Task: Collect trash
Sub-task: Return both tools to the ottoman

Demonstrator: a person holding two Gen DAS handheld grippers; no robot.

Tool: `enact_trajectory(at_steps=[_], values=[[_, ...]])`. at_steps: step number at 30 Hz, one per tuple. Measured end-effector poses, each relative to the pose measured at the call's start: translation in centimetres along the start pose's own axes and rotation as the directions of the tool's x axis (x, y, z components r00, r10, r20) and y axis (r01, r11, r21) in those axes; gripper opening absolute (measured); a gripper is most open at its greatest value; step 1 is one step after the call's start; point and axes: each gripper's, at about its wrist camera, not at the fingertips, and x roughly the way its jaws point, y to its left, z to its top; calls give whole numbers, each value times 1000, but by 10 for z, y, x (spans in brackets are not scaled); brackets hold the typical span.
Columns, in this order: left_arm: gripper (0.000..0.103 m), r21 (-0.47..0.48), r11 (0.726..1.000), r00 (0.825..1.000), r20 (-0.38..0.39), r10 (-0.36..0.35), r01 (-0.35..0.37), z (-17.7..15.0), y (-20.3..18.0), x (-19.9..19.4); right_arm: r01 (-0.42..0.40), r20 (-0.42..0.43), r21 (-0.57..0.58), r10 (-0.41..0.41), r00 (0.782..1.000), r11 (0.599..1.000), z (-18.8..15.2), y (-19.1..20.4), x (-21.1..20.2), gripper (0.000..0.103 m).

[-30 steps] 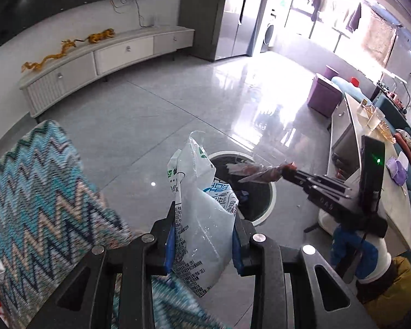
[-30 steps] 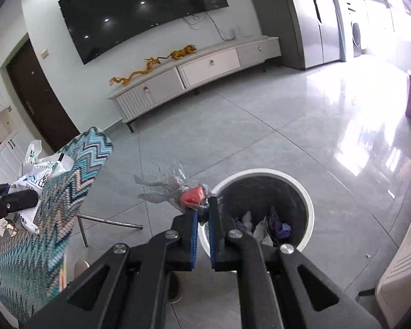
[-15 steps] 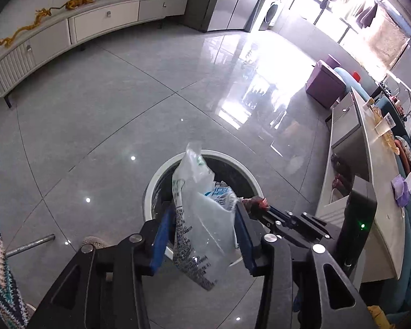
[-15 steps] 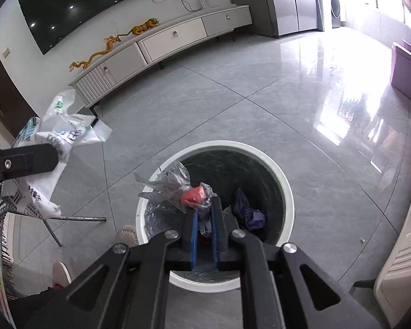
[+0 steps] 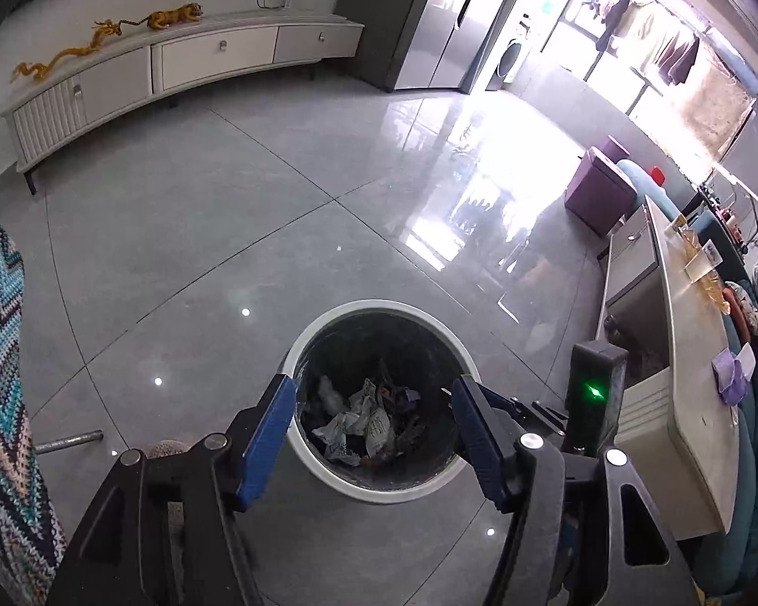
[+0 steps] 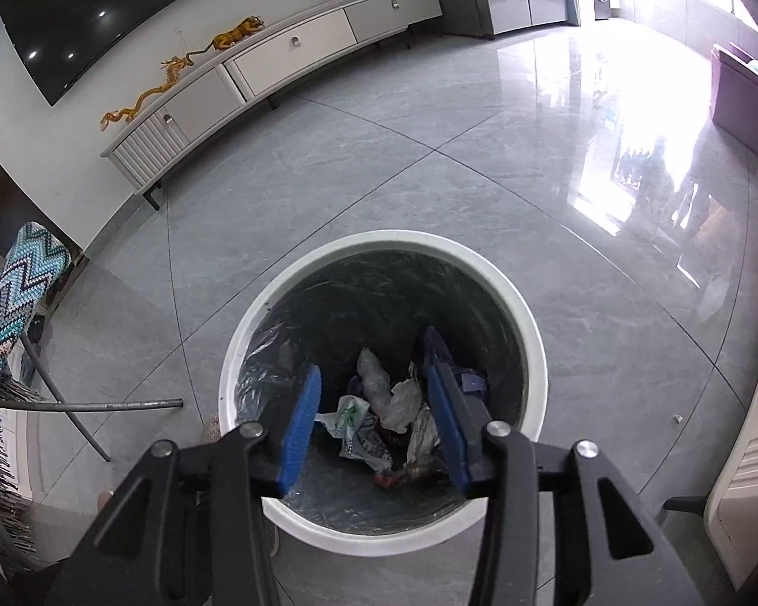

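Now both of my tongs hang over the round white trash bin [image 6: 530, 353], which stands on the grey tiled floor [image 5: 202, 232], and both point down into its mouth. My left gripper [image 5: 374, 404] has its blue pads spread wide and still opening, with nothing between them; the printed white plastic bag [image 5: 374, 421] it held a second ago lies below in the bin, crumpled among the other trash, directly under the gap between the pads. My right gripper [image 6: 374, 399] is also opening, its pads apart and empty; the clear wrapper with the red piece that it pinched half a second ago is gone from them, and I see a scrap of red [image 6: 386, 480] low in the heap beneath, though I cannot tell for sure that it is the same piece. A white bag with green print [image 6: 351, 416] lies just beside my right gripper's left pad, in the bin and not touching it. The bags are too crumpled to give a clear long axis; the printed one in the left view lies roughly along the line from the near rim toward the middle. The bin's black liner [image 6: 379, 293] shows around the heap. Compared with a second ago, both tongs sit lower and closer over the bin, and the zigzag knitted throw [image 5: 0, 379] has slid to the left edge of view.
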Motion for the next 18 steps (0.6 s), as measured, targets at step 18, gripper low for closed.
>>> enact_trajectory(at_steps=[18], values=[[61, -3, 993, 968, 222, 118, -121, -67, 31, -194, -111, 252, -199, 160, 954, 974, 10, 125, -186, 43]])
